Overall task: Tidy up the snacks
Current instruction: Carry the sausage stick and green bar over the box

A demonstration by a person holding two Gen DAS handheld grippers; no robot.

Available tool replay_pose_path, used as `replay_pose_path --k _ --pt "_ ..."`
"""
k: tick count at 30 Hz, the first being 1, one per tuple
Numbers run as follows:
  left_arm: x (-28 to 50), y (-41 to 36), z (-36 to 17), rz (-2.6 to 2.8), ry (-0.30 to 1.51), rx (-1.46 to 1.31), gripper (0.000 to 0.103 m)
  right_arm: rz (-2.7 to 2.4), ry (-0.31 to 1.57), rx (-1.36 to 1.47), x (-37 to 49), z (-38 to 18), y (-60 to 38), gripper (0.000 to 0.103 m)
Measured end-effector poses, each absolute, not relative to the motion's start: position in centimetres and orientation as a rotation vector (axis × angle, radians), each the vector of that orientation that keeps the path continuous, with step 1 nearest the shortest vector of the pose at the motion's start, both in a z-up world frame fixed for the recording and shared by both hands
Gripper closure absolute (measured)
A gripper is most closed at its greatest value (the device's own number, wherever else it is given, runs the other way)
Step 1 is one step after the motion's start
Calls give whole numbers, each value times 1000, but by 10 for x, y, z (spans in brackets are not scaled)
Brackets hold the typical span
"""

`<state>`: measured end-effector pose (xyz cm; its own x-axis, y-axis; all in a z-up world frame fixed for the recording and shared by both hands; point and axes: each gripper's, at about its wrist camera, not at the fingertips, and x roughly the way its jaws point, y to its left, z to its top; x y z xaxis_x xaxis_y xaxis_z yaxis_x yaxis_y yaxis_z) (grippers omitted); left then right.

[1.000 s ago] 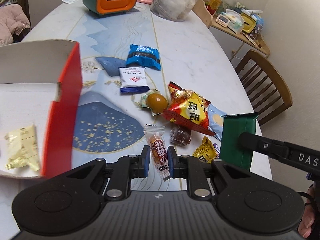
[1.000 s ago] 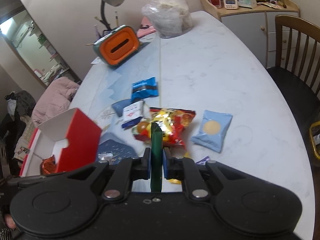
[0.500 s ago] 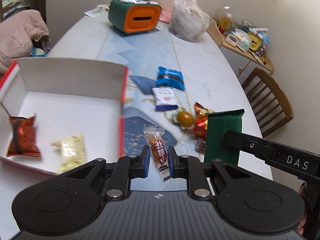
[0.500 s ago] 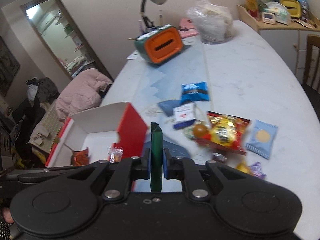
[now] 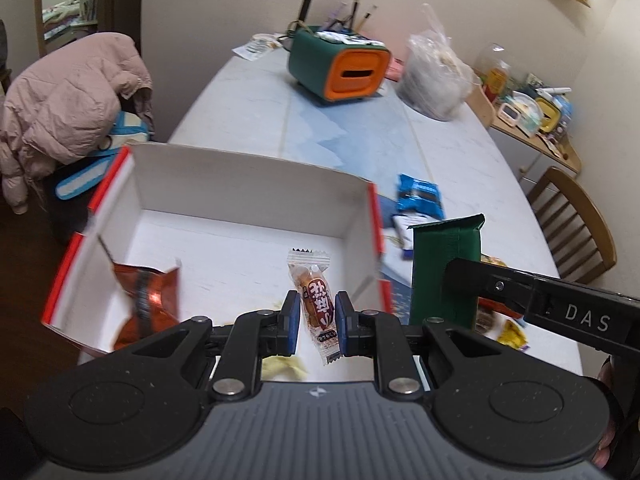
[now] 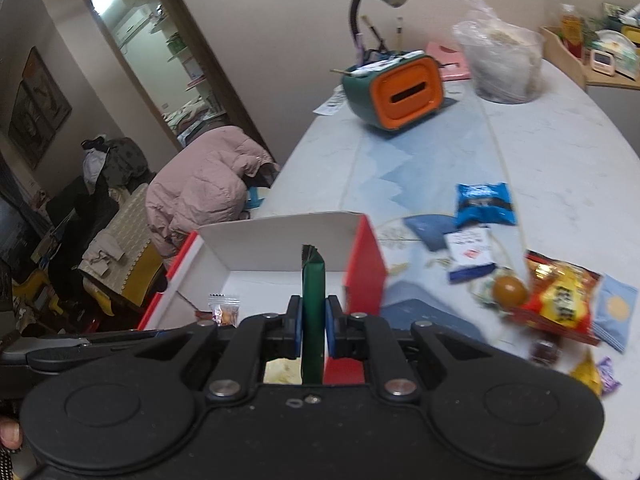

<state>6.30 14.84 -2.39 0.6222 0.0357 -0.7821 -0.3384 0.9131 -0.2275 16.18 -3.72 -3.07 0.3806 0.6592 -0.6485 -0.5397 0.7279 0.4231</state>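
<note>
The left gripper (image 5: 317, 317) pinches a clear-wrapped brown candy (image 5: 316, 300) above the red-and-white box (image 5: 248, 184). The right gripper (image 6: 313, 327) clamps a green packet (image 6: 313, 300) edge-on over the box's right wall. Inside the box, an orange-red wrapper (image 5: 146, 300) shows blurred; a yellowish snack (image 5: 284, 368) is mostly hidden behind the gripper. Loose snacks (image 6: 560, 300) lie on the bench (image 6: 560, 168) right of the box.

box (image 5: 374, 216) red outside, white inside | packet (image 5: 444, 268) dark green | tissue holder (image 5: 340, 68) green-orange
</note>
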Motion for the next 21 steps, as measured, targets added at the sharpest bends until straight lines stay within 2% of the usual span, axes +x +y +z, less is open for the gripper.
replay_pose_path --k 12,21 --pt "75 212 -54 277 959 -369 85 770 980 24 169 -64 32 93" --pt "92 227 -91 271 1047 -328 85 745 1047 -86 165 -94 62 93"
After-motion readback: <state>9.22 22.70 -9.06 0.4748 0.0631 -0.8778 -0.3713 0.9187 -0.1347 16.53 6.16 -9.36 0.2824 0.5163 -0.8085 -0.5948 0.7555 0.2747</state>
